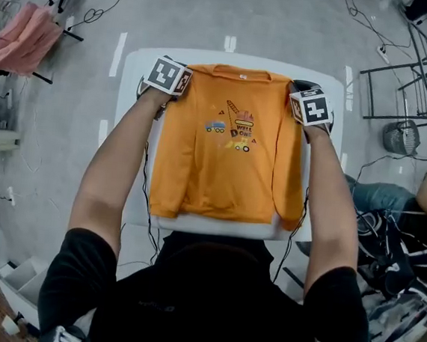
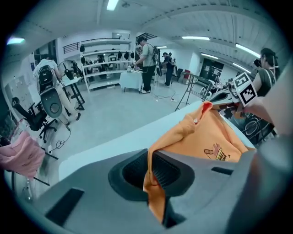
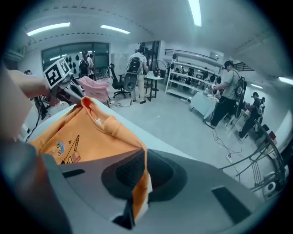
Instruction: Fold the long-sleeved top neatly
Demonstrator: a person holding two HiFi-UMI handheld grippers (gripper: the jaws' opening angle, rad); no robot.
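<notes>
The long-sleeved top is orange with a small print of a crane and trucks on the chest. It lies front up along the middle of the white bench, with its collar at the far edge and its hem at the near edge. A sleeve runs down its right side and ends near the hem.

The left claw is at the far left shoulder of the top and the right claw is at the far right shoulder, with the person's bare forearms reaching out on either side of the cloth.

In the left gripper view the left claw is closed on a fold of the orange cloth, which runs out from between the pads towards the collar. In the right gripper view the right claw is closed the same way on a fold of the top, and the cloth spreads away from it with the print showing.

A pink garment hangs at the far left of the floor, well apart from the bench. A metal rack stands at the far right. People stand by shelves in the room beyond.
</notes>
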